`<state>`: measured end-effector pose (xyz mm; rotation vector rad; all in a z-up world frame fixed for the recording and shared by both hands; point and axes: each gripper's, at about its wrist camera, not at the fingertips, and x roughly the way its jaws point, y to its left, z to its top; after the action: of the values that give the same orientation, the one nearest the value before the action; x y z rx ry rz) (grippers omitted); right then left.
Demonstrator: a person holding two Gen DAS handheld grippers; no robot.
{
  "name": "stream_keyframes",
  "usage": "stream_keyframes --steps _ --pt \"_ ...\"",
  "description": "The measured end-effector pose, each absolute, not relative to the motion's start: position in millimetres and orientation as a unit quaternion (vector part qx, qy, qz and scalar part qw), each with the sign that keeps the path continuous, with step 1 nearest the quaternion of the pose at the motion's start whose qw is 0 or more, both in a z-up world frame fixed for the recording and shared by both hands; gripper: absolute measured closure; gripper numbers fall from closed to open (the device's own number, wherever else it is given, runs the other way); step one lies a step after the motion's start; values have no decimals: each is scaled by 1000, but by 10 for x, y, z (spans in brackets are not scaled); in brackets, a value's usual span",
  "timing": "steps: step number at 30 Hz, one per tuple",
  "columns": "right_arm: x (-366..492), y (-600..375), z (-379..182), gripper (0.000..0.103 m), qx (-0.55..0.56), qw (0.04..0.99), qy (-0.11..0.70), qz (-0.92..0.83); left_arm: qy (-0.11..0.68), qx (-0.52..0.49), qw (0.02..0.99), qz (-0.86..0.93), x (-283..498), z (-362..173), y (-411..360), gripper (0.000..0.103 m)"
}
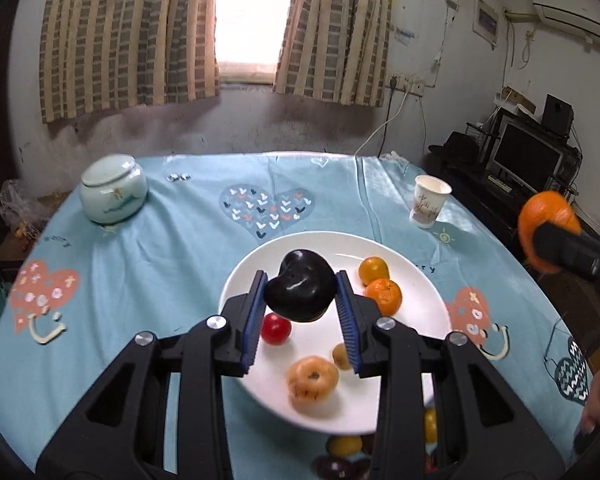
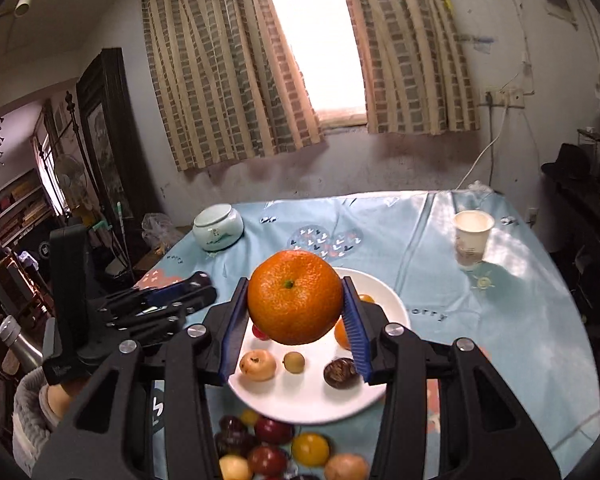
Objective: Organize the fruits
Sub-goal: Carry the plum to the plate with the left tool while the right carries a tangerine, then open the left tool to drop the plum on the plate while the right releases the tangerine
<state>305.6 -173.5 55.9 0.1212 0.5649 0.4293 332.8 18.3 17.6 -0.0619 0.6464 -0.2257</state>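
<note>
Much of the loose fruit pile (image 2: 284,452) at the near edge of the table (image 2: 512,320) is hidden: it is cut off by the bottom of the right wrist view and screened by the black gripper frames, so only rounded red, yellow and dark shapes can be made out. Parts of the white plate (image 1: 416,312) are likewise covered by the fingers. A small yellowish fruit (image 1: 341,356) on the plate is half concealed behind a blue ribbed pad.

A glossy, near-black, lobed fruit (image 1: 300,292) is clamped in the left gripper (image 1: 301,312), its jaws narrowly parted and pressed against both sides, above the plate. A large orange (image 2: 295,297) with dimpled skin and a green stem scar is gripped in the right gripper (image 2: 296,320), held over the plate's far half.

On the smooth round plate, near the middle of the table, two small oranges (image 1: 383,295), a shiny red fruit (image 1: 276,329) and a blurred, pale peach-coloured fruit (image 1: 312,380) are seen. The table is covered with a wrinkled pale blue cloth printed with hearts. A glazed lidded jar (image 1: 113,190) stands toward the far left corner, a paper cup (image 1: 429,201) toward the far right.
</note>
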Motion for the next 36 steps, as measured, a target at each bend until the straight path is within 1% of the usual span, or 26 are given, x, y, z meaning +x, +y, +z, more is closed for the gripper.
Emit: stream_keyframes --steps 5,9,16,17,18,19,20,21,25,27,29,31,36 --pt "3620 -1432 42 58 28 911 345 223 367 -40 924 -101 3879 -259 173 68" --pt "3807 -1231 -263 58 -12 896 383 225 389 -30 916 -95 4119 -509 143 68" --pt "3886 -1136 -482 57 -36 892 398 211 412 -36 905 -97 4246 -719 178 67" --pt "3908 -1134 -504 57 -35 891 401 212 413 -39 905 -98 4249 -723 193 65" --pt "3931 -1125 -534 53 -32 889 404 211 410 -40 906 -97 4244 -711 207 61" --pt "3935 -1127 -548 46 -31 890 404 210 405 -41 909 -93 4232 -689 226 50" --pt "3928 -1130 -546 44 -35 894 400 202 399 -41 912 -89 4215 -665 234 43" --pt "3927 -1137 -542 37 -39 896 397 195 396 -42 913 -89 4209 -642 245 43" --pt "3872 -1203 -415 37 -31 903 378 200 387 -48 917 -87 4187 -562 297 37" --pt "3788 -1267 -270 37 -24 911 360 198 378 -49 921 -79 4162 -483 341 37" --pt "3678 -1341 -71 37 -12 919 338 203 363 -53 927 -72 4108 -353 411 33" --pt "3563 -1394 125 32 -3 926 315 208 347 -55 934 -60 4031 -217 469 28" --pt "3243 -1437 342 31 5 931 294 215 327 -48 942 -56 3680 18 472 24"
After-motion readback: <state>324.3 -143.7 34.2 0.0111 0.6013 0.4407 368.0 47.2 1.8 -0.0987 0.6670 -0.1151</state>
